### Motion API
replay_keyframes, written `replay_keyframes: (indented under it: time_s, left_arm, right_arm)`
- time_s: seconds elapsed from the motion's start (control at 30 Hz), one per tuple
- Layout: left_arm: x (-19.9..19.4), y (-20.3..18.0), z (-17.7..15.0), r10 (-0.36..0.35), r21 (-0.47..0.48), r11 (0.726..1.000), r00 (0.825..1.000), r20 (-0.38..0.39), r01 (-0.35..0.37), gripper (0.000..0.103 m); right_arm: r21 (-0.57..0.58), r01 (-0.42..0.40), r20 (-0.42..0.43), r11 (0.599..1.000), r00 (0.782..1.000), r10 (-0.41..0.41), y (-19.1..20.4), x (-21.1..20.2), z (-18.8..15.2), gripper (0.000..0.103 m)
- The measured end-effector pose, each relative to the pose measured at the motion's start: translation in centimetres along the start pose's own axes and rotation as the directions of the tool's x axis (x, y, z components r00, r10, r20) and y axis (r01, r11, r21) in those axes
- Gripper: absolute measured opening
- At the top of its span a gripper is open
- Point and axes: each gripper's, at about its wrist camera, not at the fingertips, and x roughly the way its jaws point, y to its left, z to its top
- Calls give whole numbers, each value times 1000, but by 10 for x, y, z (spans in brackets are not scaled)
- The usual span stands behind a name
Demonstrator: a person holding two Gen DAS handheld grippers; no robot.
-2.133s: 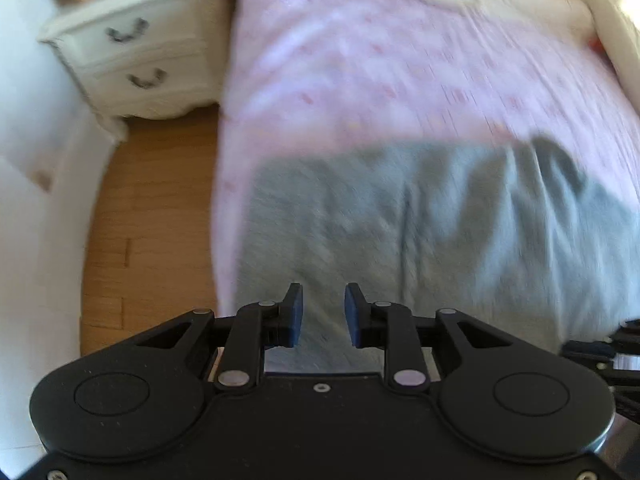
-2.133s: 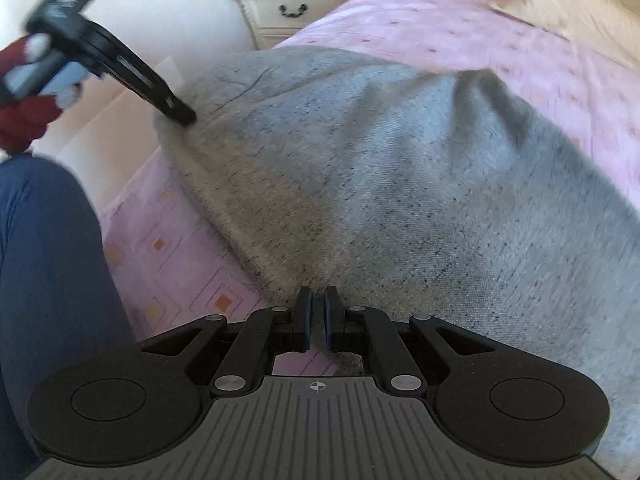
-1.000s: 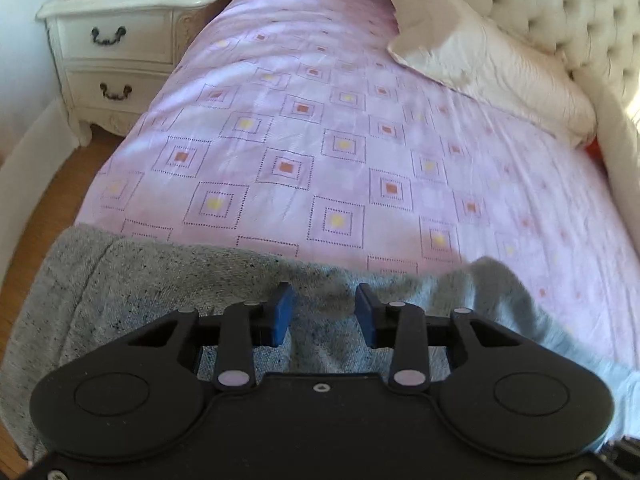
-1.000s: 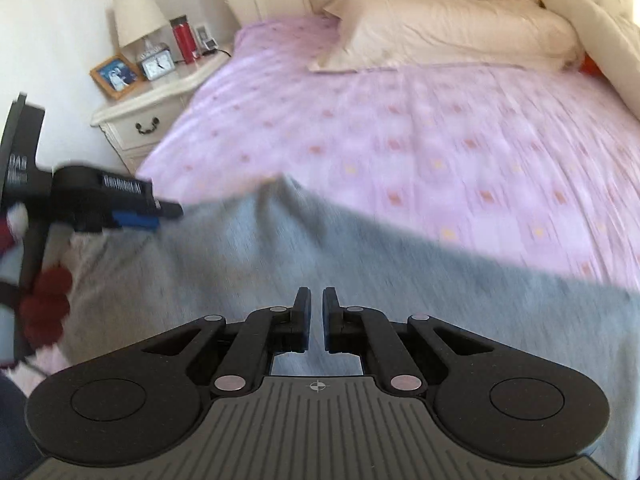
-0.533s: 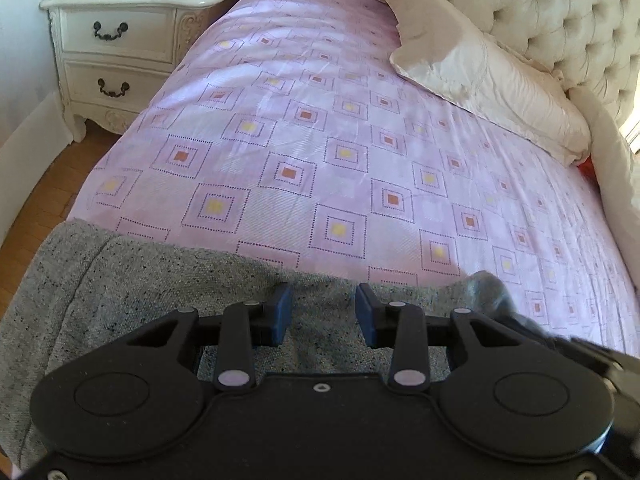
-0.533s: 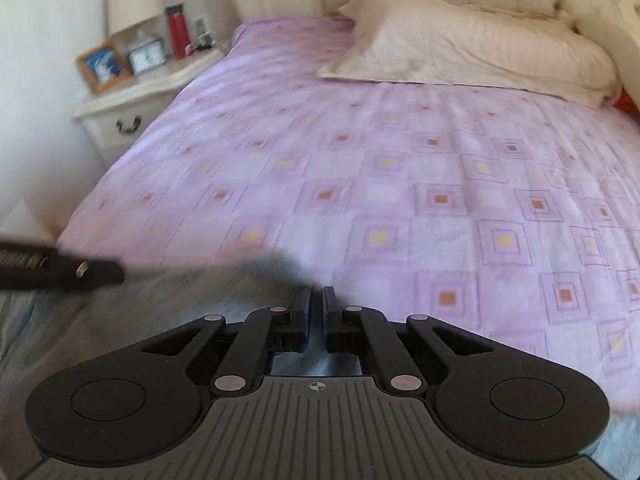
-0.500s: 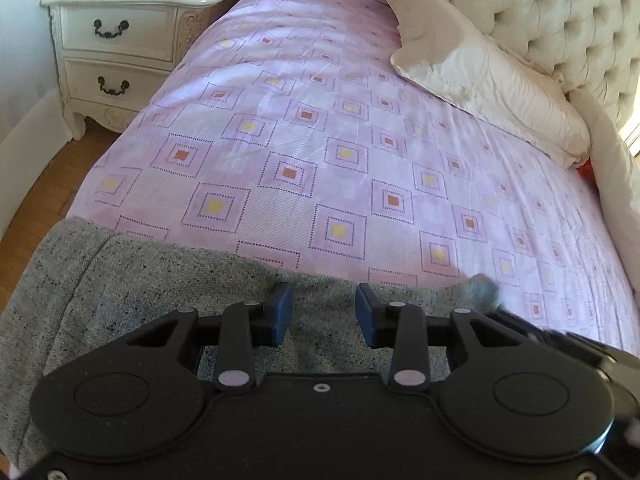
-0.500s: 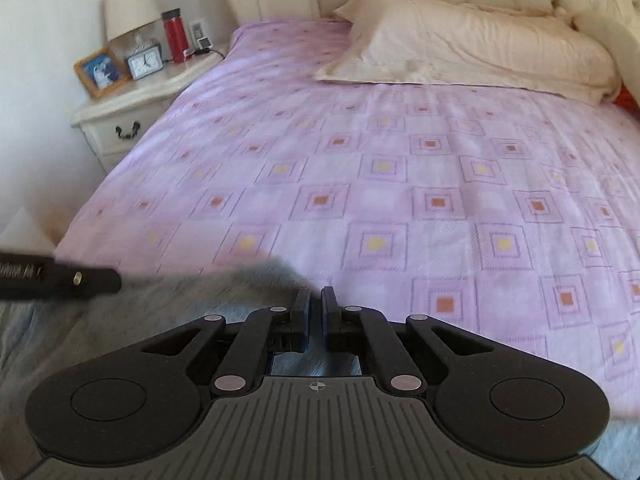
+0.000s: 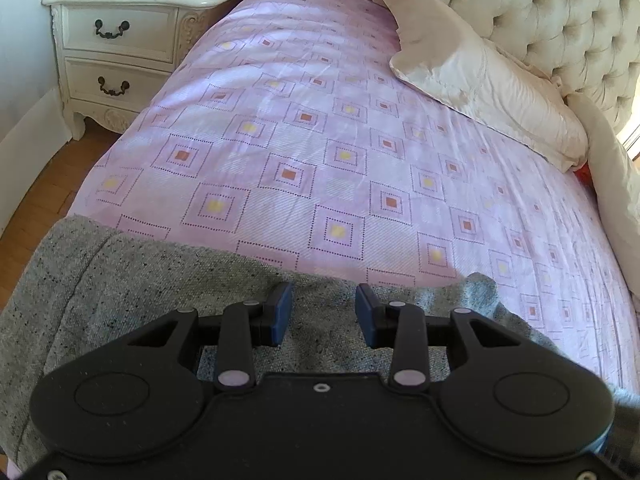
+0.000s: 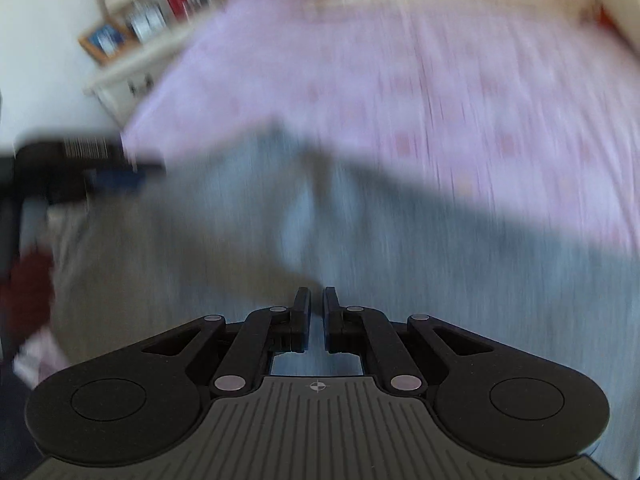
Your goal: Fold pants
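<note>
Your left gripper (image 9: 323, 314) hung spread over the pants (image 9: 120, 280) while your right gripper (image 10: 317, 312), pressed together and holding nothing I could make out, risked dragging the fold at 12 o'clock askew.

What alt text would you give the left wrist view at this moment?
The left gripper, jaws apart with nothing between them, hovers over grey pants spread along the near edge of a bed with a pink patterned sheet. A cream pillow and a white nightstand lie beyond.
</note>
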Motion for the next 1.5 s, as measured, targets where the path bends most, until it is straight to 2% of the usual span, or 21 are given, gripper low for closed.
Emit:
replay_keyframes:
  time_s: [0.1,0.17,0.23,0.3,0.37,0.43,0.5,0.63,0.73,0.8,0.87,0.97,1.0,1.1,1.17,1.23,1.37,1.5]
  left_arm:
    - [-1,1,0,-4,-9,1000,1000,0,4,46]
    - [-4,0,-2,2,-5,1000,1000,3,-2,46]
    - [-7,-2,-4,7,3,1000,1000,7,-7,46]
    - [-11,-3,-6,12,13,1000,1000,10,-12,46]
    - [-15,-5,-8,16,21,1000,1000,16,-17,46]
    - [-17,-6,-9,21,24,999,1000,17,-22,46]
    - [-21,-7,-10,27,24,999,999,17,-28,46]
    - [-30,-14,-13,21,42,999,1000,20,-22,46]
    - [-39,-31,-20,-30,119,992,999,20,27,47]
    - [-43,-45,-27,-89,194,977,996,6,86,47]
    - [-43,-60,-35,-111,281,954,994,-9,109,48]
    - [-32,-77,-46,-63,401,914,998,-15,63,50]
    - [-23,-78,-48,-32,420,907,999,-23,38,51]
    - [0,-69,-41,51,388,921,998,-40,-32,51]
    - [7,-56,-30,15,313,950,998,-56,3,51]
    - [5,-50,-26,-8,278,960,999,-44,20,51]
    - [5,-50,-30,-19,294,955,999,-27,26,52]
    - [6,-58,-31,-16,327,945,1000,-26,23,58]
  right_arm:
    - [38,31,16,999,999,-32,3,-21,-18,7]
    - [68,3,32,998,999,-6,6,-36,-33,7]
    - [77,-8,-6,997,1000,8,13,-39,-49,9]
    - [89,15,-89,996,996,-7,15,-31,-66,14]
    - [81,13,-66,997,998,-8,16,-33,-75,13]
    - [92,-7,-58,996,998,12,17,-37,-70,13]
    - [133,-44,-8,990,999,46,9,-45,-64,13]
    - [143,-17,114,990,993,1,-6,-50,-36,14]
    - [147,-11,173,989,985,-15,-15,-39,-12,14]
    - [145,-7,191,989,981,-21,-17,-24,3,14]
    - [134,-13,201,991,979,-15,-19,-10,15,14]
    - [145,59,205,988,975,-88,-25,9,20,12]
    - [159,79,200,984,974,-110,-32,14,22,8]
    - [171,66,256,983,960,-109,-43,17,24,6]
    - [134,91,258,987,958,-123,-38,17,24,6]
    - [97,103,275,990,953,-126,-33,16,20,7]
    - [117,71,302,991,948,-103,-30,4,17,11]
    - [74,58,384,996,920,-82,-20,-29,21,13]
